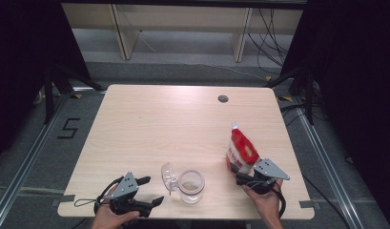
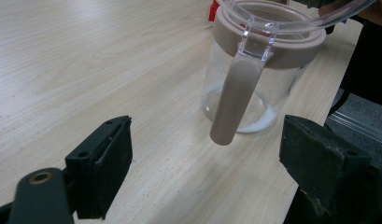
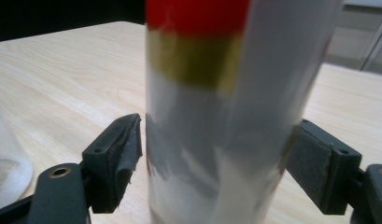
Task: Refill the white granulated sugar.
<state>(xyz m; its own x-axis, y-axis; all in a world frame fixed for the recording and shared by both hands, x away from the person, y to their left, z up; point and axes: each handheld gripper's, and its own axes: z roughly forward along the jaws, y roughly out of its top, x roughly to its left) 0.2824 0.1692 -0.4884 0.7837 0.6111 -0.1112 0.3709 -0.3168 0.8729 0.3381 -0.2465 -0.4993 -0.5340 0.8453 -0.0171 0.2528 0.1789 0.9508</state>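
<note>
A clear glass jar with a beige rim stands near the table's front edge, and its clear lid is flipped open to the left. In the left gripper view the jar holds a thin white layer at the bottom, and a beige latch strap hangs down its side. My left gripper lies open just left of the jar, jaws wide apart. A red, gold and white bag stands tilted right of the jar. My right gripper is shut on the bag low down, one jaw pressing each side.
The light wooden table has a round cable hole at the back right. Dark curtains flank both sides, and floor cables run behind the table at the right. A person's hands hold both grippers at the front edge.
</note>
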